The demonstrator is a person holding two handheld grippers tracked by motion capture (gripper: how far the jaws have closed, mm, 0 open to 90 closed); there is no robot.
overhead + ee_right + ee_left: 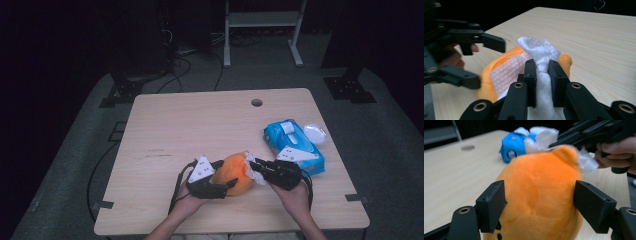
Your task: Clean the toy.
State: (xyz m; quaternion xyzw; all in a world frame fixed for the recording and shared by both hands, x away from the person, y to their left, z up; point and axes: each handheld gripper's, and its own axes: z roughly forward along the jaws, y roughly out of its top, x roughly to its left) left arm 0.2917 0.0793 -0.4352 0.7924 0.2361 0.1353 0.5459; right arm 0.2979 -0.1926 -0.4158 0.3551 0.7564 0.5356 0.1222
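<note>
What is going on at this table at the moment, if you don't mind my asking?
A person is wiping an orange plush toy on the table. The right gripper is shut on a white wipe, which lies against the top of the toy. The left gripper has its fingers on either side of the toy, open rather than pressing. A blue wipe pack lies behind the right hand.

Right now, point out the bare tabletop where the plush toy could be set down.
The table is bare over its whole left half and across the far edge around the round hole. It is crowded near the front middle, where both grippers work on the orange plush toy, and on the right by the blue wipes pack.
</note>
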